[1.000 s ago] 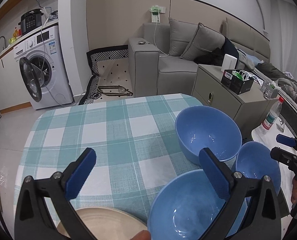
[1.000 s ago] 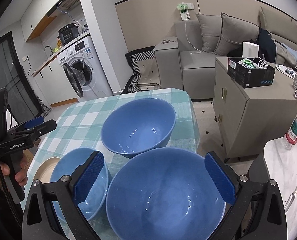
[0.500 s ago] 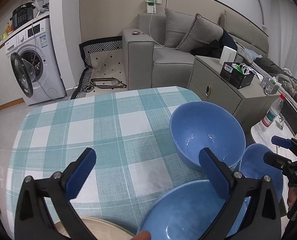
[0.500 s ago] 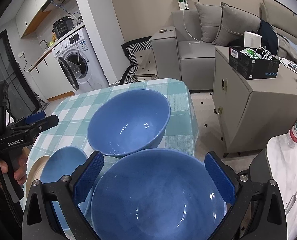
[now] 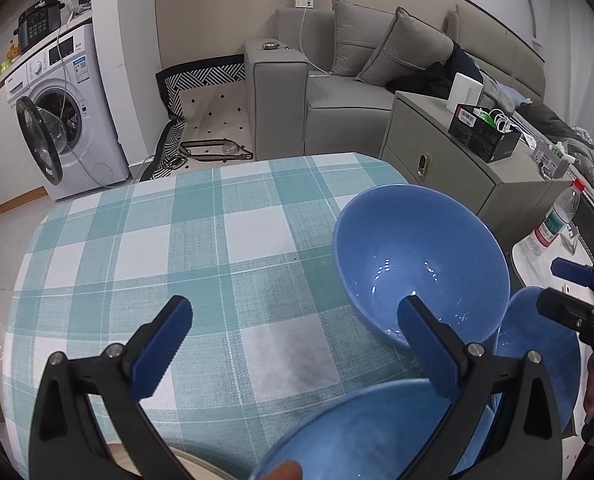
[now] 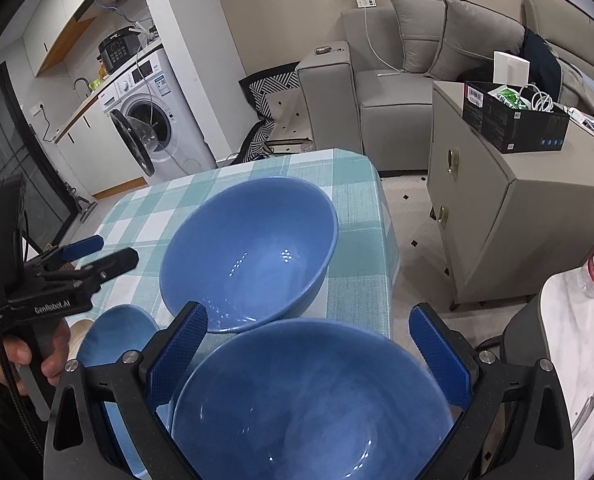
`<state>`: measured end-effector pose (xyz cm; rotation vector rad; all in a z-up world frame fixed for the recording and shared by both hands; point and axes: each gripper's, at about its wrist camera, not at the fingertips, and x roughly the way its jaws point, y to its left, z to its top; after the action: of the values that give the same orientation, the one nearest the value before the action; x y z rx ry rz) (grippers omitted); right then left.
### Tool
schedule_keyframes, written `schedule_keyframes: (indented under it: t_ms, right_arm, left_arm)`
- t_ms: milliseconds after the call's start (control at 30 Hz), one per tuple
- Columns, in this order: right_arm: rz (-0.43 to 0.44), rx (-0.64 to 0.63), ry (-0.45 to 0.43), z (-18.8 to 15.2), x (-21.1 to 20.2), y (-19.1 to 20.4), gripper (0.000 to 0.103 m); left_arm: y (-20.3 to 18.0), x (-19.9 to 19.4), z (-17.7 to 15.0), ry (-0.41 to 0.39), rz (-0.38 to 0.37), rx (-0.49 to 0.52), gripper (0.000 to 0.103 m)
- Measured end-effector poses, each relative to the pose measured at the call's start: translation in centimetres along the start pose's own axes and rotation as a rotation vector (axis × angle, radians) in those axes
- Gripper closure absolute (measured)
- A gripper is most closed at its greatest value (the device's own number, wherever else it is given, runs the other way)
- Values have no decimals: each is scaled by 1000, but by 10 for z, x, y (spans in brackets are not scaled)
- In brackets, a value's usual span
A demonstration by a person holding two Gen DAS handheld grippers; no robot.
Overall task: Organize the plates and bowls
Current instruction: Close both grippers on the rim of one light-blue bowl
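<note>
Three blue bowls stand on a table with a teal checked cloth (image 5: 201, 248). The far bowl (image 5: 417, 264) (image 6: 249, 252) sits by the table's right edge. My left gripper (image 5: 295, 332) is open above the cloth, its right finger over that bowl's near rim. A second bowl (image 5: 357, 436) (image 6: 113, 336) lies under the left gripper, beside a cream plate (image 5: 201, 466) (image 6: 79, 328). My right gripper (image 6: 307, 328) is open above the nearest bowl (image 6: 309, 400) (image 5: 537, 352), with nothing between its fingers. Each gripper shows in the other's view, the right (image 5: 561, 288) and the left (image 6: 109, 250).
A grey cabinet (image 6: 497, 216) carrying a black box stands right of the table, with a grey sofa (image 5: 337, 92) behind it. A washing machine (image 5: 65, 120) with its door open is at the back left. A water bottle (image 5: 557, 216) stands on a white counter at the right.
Both grippers have moved forward over the table toward the far bowl, which now looks larger. The plate has slid almost out of the bottom of the left view. Both stayed open.
</note>
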<state>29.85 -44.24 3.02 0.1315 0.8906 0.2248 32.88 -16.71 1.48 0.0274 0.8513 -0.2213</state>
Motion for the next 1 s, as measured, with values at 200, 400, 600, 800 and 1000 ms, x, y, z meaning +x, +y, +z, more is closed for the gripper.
schedule_keyframes:
  t_ms: [200, 400, 600, 800, 1000]
  right_arm:
    - [-10, 10, -4, 13, 3, -6, 1]
    - [-12, 22, -24, 22, 2, -6, 1]
    - [-35, 34, 14, 27, 17, -9, 1]
    - [-29, 14, 58, 25, 34, -7, 2]
    - [11, -4, 85, 24, 46, 1, 22]
  left_arm:
    - [-15, 5, 8, 2, -8, 2, 0]
    - [-26, 11, 19, 4, -2, 33, 0]
    - [-29, 29, 20, 46, -2, 37, 0]
    - [-25, 47, 15, 93, -11, 16, 0]
    - [-22, 55, 11, 110, -35, 7, 2]
